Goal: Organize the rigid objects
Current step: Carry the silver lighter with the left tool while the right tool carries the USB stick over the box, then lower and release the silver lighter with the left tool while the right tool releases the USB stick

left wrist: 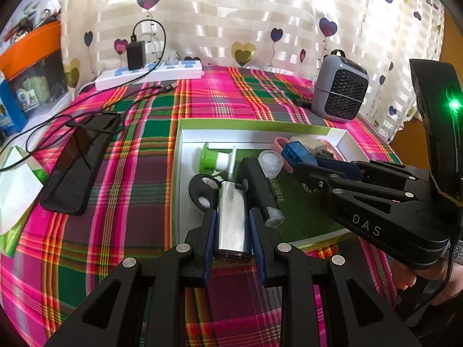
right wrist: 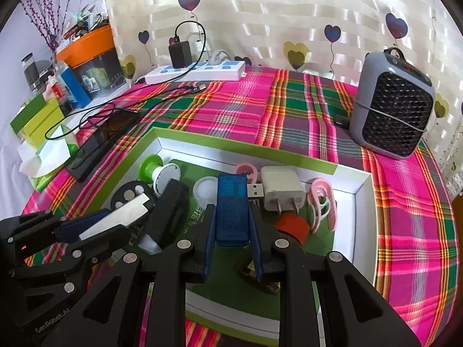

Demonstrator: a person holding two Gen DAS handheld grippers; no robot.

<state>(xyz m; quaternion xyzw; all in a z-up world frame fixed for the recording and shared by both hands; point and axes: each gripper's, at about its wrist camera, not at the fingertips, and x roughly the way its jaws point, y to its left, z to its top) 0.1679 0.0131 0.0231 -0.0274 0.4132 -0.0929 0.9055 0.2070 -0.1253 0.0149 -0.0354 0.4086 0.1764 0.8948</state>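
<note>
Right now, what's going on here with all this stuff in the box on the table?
A person is sorting small items with a hand-held tool in each hand. The left tool is shut on a shiny silver metal block, and the right tool is shut on a blue translucent USB stick. Both hang over the green-rimmed white box on the plaid tablecloth, which already holds a white charger plug, pink clips and a red cap.

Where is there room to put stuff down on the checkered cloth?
The widest bare patch of cloth lies between the power strip, the grey fan and the box. More lies between the box and the black phone. The box itself is crowded, and cables clutter the phone's corner.
</note>
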